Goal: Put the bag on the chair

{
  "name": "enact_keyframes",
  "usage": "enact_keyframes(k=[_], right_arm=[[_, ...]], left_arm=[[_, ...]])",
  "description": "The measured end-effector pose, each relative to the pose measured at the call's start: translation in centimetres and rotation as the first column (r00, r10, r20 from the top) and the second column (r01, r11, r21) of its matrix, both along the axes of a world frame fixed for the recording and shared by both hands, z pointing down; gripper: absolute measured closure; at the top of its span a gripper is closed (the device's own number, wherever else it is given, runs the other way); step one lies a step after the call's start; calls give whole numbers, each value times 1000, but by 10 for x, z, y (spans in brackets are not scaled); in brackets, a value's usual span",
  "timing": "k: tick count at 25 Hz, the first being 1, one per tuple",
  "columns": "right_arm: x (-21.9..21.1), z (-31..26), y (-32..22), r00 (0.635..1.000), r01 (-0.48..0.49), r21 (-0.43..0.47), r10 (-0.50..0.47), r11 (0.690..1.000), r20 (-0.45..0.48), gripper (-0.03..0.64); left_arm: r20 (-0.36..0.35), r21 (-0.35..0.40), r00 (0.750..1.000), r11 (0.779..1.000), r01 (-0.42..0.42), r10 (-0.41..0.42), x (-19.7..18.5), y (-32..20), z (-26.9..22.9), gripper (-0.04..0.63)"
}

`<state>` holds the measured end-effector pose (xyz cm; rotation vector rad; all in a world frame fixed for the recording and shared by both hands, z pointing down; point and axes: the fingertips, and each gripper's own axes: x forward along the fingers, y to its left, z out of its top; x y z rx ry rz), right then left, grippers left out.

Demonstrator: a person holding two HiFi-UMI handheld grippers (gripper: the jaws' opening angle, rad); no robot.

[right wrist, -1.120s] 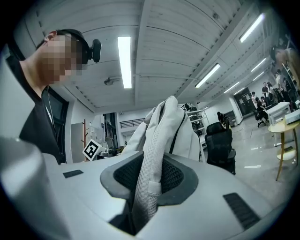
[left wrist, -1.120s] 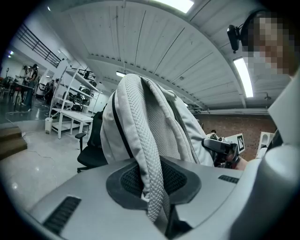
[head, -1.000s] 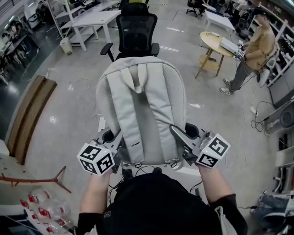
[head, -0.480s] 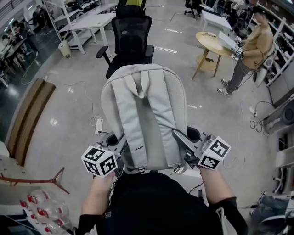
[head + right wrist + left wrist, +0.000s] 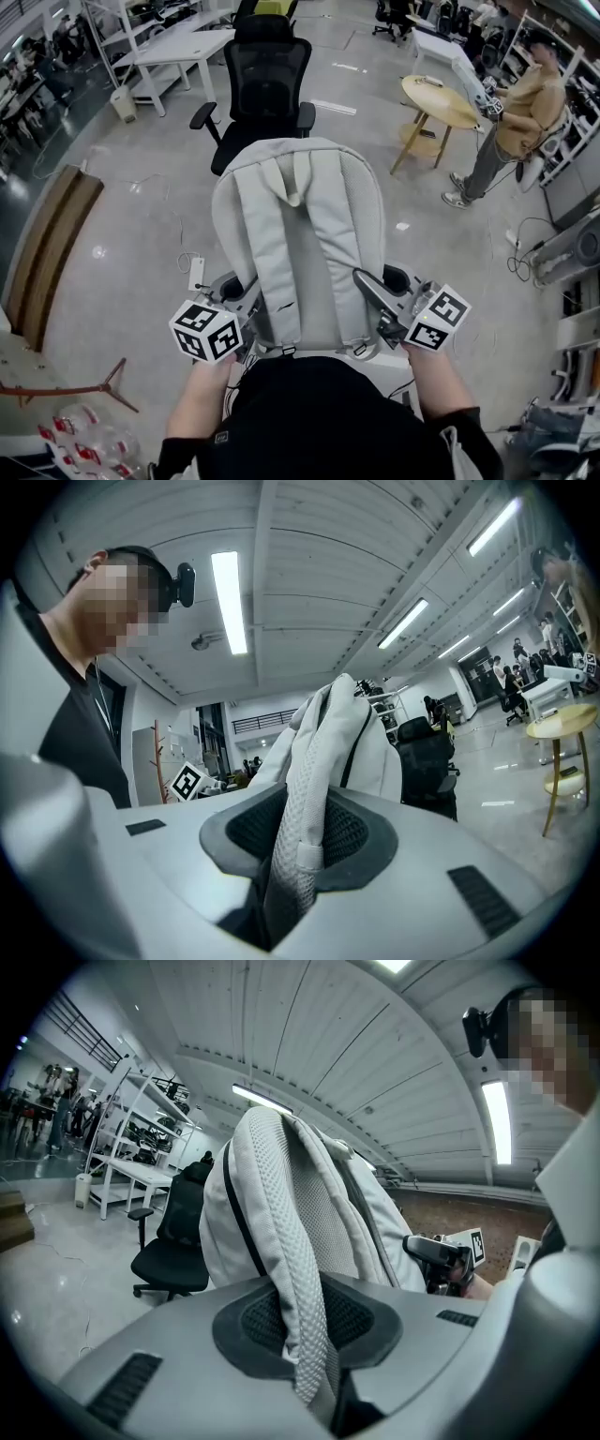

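A light grey backpack (image 5: 298, 234) hangs upright in the air, straps facing me. My left gripper (image 5: 242, 298) is shut on its left mesh shoulder strap (image 5: 302, 1316) low down. My right gripper (image 5: 373, 302) is shut on the right strap (image 5: 298, 850) the same way. Beyond the bag's top a black office chair (image 5: 262, 89) stands on the floor with its seat toward me; it also shows as the chair (image 5: 173, 1241) in the left gripper view and the chair (image 5: 427, 761) in the right gripper view. The bag's lower edge is hidden behind my body.
A round wooden table (image 5: 441, 98) stands at the right, with a person (image 5: 520, 117) beside it. White tables (image 5: 183, 47) stand at the back left, wooden boards (image 5: 47, 248) lie at the left. A cable and plug (image 5: 194, 274) lie on the floor, and plastic bottles (image 5: 80, 441) sit at the bottom left.
Both grippers and the bag have been carried forward toward the chair and a little down. More of the chair shows beyond the bag. Both grips are unchanged.
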<state>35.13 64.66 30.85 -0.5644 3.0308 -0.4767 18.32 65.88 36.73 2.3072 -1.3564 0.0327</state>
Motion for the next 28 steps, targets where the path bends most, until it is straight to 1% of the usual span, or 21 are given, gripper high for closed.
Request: enact_keyframes(k=[5, 10, 14, 18, 22, 28], right_arm=[[-41, 0, -65, 1000, 5, -10, -5, 1000, 1, 508], [-96, -10, -120, 999, 31, 17, -31, 999, 7, 509], [-138, -10, -158, 999, 38, 7, -38, 999, 31, 508], [-171, 0, -192, 997, 68, -47, -67, 997, 37, 509], [-194, 8, -232, 994, 106, -75, -103, 992, 40, 509], [-230, 33, -312, 984, 175, -113, -171, 978, 50, 509]], left_arm=[[-2, 14, 1000, 1000, 3, -3, -41, -67, -1, 520], [-7, 48, 1000, 999, 17, -17, -98, -120, -10, 520], [22, 62, 999, 997, 39, -41, -142, -155, -14, 520], [44, 35, 996, 997, 73, -75, -175, -188, -7, 520], [42, 4, 993, 994, 112, -112, -197, -219, 2, 520], [39, -55, 982, 981, 186, -184, -230, -284, 24, 520]])
